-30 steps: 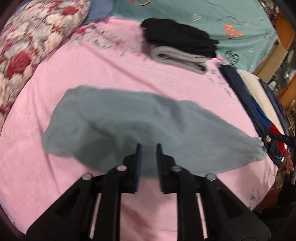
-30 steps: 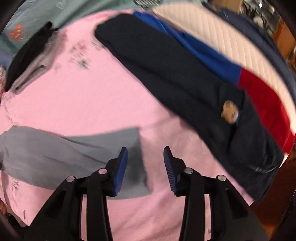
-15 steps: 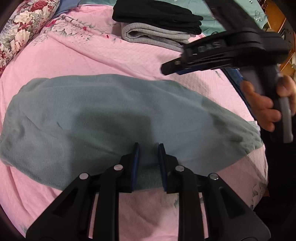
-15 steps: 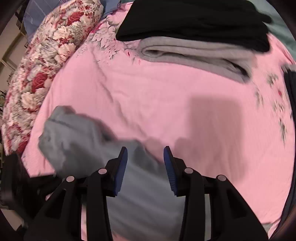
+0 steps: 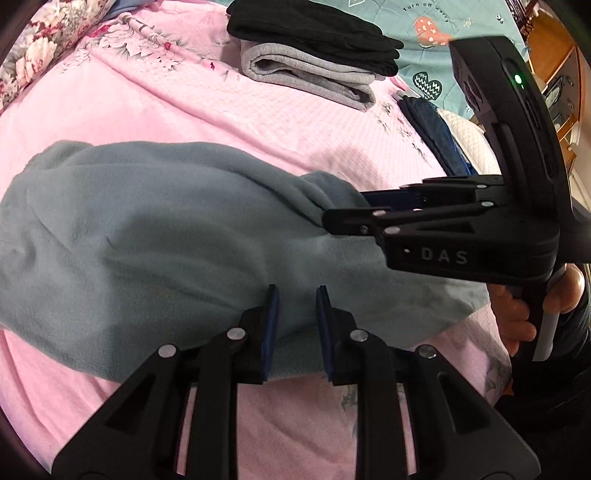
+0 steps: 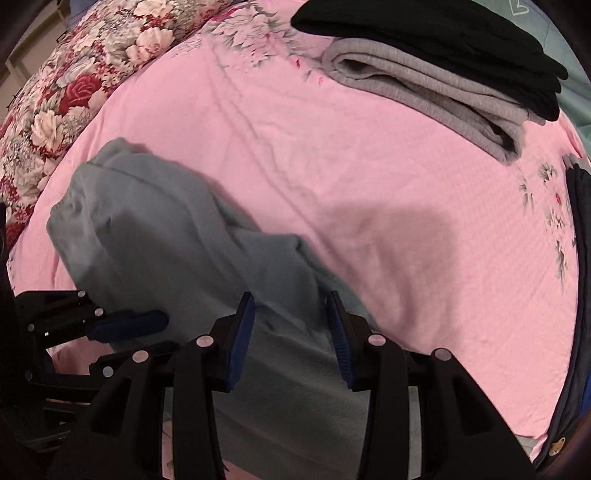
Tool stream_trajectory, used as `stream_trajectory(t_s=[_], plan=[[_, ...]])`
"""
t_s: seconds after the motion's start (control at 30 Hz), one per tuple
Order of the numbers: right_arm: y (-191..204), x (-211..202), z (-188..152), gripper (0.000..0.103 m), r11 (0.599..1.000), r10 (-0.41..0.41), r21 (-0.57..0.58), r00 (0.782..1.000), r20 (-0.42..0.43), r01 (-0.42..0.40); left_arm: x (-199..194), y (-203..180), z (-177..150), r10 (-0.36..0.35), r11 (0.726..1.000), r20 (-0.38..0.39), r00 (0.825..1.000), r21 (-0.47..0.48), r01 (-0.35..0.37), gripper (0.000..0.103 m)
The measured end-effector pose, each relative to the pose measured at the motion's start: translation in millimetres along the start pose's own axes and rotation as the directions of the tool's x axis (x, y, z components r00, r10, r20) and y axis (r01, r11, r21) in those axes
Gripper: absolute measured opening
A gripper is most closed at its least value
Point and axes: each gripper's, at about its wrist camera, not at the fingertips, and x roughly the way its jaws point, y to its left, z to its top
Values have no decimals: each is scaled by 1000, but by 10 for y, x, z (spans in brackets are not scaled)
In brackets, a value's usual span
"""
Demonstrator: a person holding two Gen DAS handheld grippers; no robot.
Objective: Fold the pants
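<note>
Grey-blue fleece pants lie lengthwise across the pink bed sheet. My left gripper sits on their near edge about midway along, its jaws narrow with a small lump of cloth pinched between the blue pads. My right gripper comes in from the right at the far edge. Its jaws are closing, and the cloth is gathered into wrinkles that run up between its tips. In the right wrist view the pants fill the gap of the right gripper, and the left gripper shows at the lower left.
A folded grey garment with a black one on top lies at the back of the bed. Dark navy clothing lies along the right side. A floral pillow is at the left. A person's hand holds the right gripper's handle.
The right gripper swung from the leg end across to the far edge at mid-length and now bunches cloth there. The left gripper sank onto the near edge and narrowed slightly.
</note>
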Motion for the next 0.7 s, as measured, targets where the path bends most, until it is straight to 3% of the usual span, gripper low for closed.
stream_trajectory(t_s=[0.07, 0.13, 0.23, 0.3, 0.33, 0.37, 0.4, 0.47, 0.6, 0.7], plan=[[22, 14, 10, 34, 1000, 9, -8, 1000, 16, -9, -16, 9, -21, -2, 1000, 2, 1000, 0, 2, 21], [-6, -14, 31, 34, 996, 94, 3, 995, 14, -94, -14, 29, -18, -13, 1000, 0, 1000, -10, 13, 21], [-84, -50, 133, 34, 971, 233, 43, 972, 20, -234, -15, 44, -21, -20, 1000, -1, 1000, -17, 20, 21], [-112, -29, 206, 32, 957, 281, 65, 959, 29, -282, -14, 42, -21, -20, 1000, 0, 1000, -17, 20, 21], [-83, 18, 248, 26, 956, 283, 70, 959, 26, -284, -13, 46, -21, -22, 1000, 0, 1000, -19, 22, 21], [-91, 59, 250, 10, 956, 282, 79, 959, 14, -282, -14, 50, -22, -25, 999, -1, 1000, -21, 25, 21], [-88, 87, 245, 4, 954, 286, 90, 958, 11, -286, -16, 57, -27, -28, 999, -1, 1000, -24, 28, 21], [-124, 29, 241, 3, 954, 273, 111, 960, 55, -278, -11, 67, -24, -31, 999, -2, 1000, -28, 31, 21], [-195, -278, 378, 3, 984, 128, 92, 969, 210, -150, -4, 55, -26, -21, 1000, -1, 1000, -19, 21, 21], [-259, -107, 545, 3, 987, 111, 95, 977, 183, -130, -3, 69, -22, -25, 999, -2, 1000, -24, 25, 21]])
